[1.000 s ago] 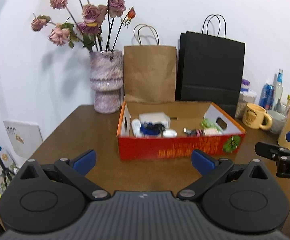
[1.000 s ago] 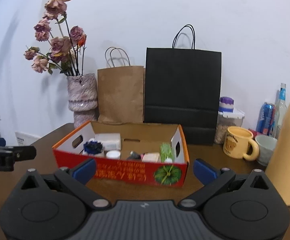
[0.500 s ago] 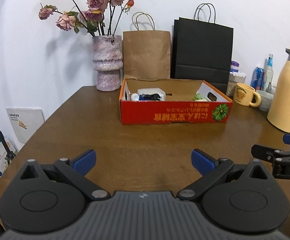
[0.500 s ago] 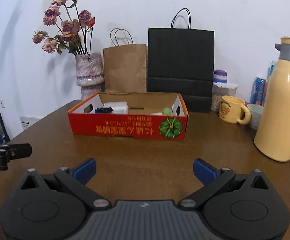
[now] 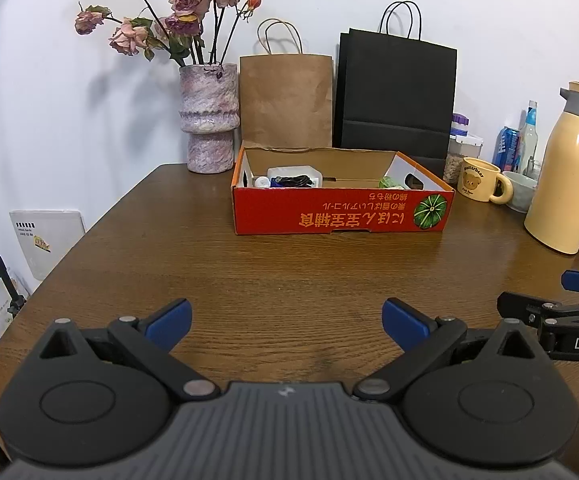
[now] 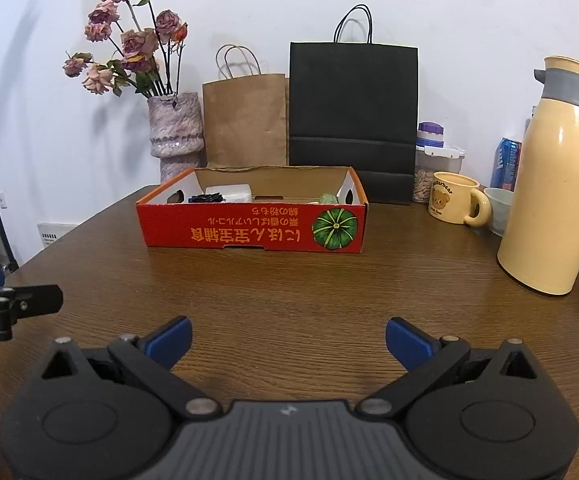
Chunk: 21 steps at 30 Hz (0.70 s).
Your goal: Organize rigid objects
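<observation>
A red cardboard box (image 5: 341,212) (image 6: 249,232) stands on the wooden table (image 5: 289,272), well beyond both grippers. Small items lie inside: a white block (image 5: 293,172) (image 6: 229,193), a dark blue thing (image 5: 289,181) (image 6: 207,199), a green object (image 5: 389,182) (image 6: 328,198). My left gripper (image 5: 287,322) is open and holds nothing, low over the near part of the table. My right gripper (image 6: 287,338) is open too, with bare wood between its fingers. Each gripper shows at the edge of the other's view.
A vase of dried roses (image 5: 209,120), a brown paper bag (image 5: 285,100) and a black paper bag (image 5: 397,96) stand against the wall behind the box. At the right are a cream thermos (image 6: 553,184), a yellow mug (image 6: 455,203), a bowl, a jar and cans.
Both grippers have drawn back from the box, which now looks smaller and farther. Both stay open. The thermos has come into view.
</observation>
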Motion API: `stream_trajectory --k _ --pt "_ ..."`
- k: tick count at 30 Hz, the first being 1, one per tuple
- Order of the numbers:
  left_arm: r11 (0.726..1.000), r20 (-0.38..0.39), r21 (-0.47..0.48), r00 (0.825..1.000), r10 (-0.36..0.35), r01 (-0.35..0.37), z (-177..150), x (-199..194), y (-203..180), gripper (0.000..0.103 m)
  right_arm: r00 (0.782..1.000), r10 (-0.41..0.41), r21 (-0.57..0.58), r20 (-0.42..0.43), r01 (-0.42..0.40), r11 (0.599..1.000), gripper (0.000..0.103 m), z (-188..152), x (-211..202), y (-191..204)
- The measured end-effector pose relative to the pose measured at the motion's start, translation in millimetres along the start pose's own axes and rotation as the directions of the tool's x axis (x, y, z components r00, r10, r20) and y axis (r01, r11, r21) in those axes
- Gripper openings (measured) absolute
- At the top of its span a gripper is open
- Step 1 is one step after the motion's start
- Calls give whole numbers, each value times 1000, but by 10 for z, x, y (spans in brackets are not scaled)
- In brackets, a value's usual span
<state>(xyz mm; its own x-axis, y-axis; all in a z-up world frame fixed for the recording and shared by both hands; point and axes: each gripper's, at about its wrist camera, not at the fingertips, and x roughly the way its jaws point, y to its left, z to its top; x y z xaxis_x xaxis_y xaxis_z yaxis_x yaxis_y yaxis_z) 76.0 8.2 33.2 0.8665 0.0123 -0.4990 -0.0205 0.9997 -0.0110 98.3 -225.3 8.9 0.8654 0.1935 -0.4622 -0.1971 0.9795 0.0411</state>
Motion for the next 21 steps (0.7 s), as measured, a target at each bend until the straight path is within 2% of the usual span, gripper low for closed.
stream_trajectory --k 21 --pt "1000 -4 -3 1000 1 -1 -1 -16 12 103 1000 0 -2 1 0 1000 103 8 -2 -3"
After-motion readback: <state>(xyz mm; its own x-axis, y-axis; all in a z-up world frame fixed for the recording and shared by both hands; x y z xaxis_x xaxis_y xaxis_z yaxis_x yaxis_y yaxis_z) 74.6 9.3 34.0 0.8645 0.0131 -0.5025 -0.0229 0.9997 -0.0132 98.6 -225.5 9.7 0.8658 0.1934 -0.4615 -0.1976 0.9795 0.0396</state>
